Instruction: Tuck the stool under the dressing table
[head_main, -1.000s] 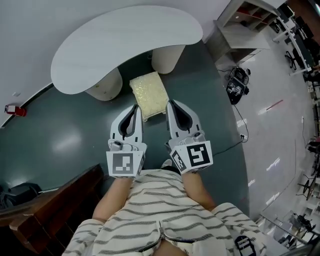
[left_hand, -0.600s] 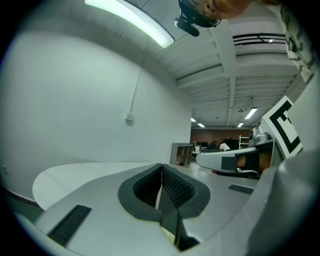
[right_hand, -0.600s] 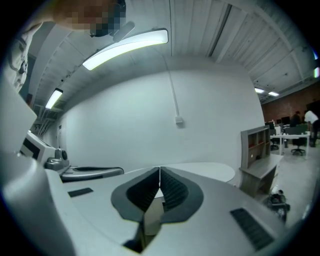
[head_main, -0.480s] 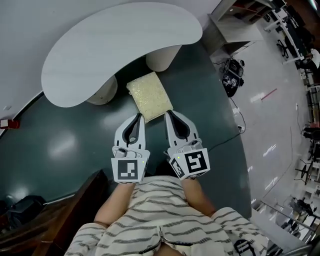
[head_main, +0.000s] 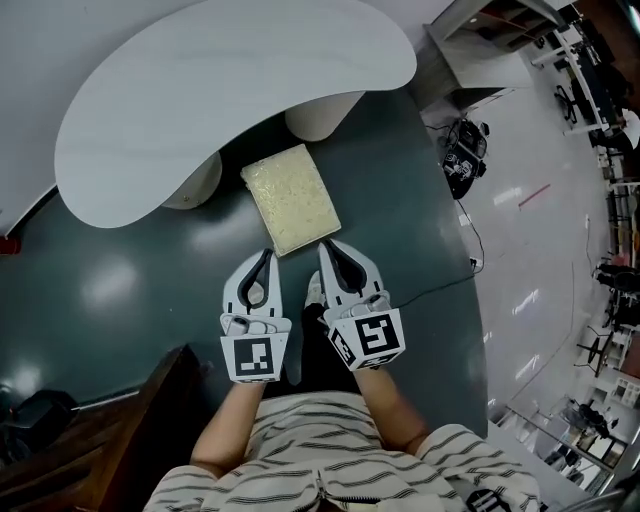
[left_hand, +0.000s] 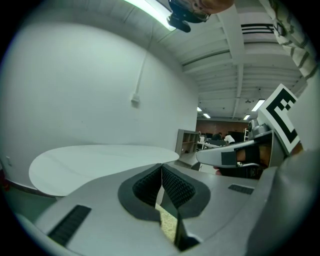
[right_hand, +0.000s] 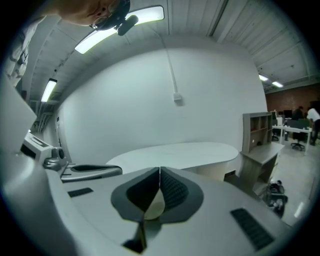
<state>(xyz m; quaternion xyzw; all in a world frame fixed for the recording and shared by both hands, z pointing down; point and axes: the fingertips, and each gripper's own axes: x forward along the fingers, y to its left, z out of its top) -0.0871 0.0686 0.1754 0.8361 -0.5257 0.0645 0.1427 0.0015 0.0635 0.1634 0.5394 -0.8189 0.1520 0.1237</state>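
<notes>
Cream-cushioned stool (head_main: 291, 198) stands on the floor, its far end just under the white dressing table (head_main: 230, 90), and my left hand-held gripper (head_main: 266, 256) and right hand-held gripper (head_main: 326, 248), both clenched empty, sit at its near edge, probably as blunt pushers.

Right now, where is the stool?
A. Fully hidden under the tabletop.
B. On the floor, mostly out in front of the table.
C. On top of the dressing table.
B: the head view shows the stool on the dark floor with its whole yellow seat uncovered, only its far end at the edge of the dressing table.
</notes>
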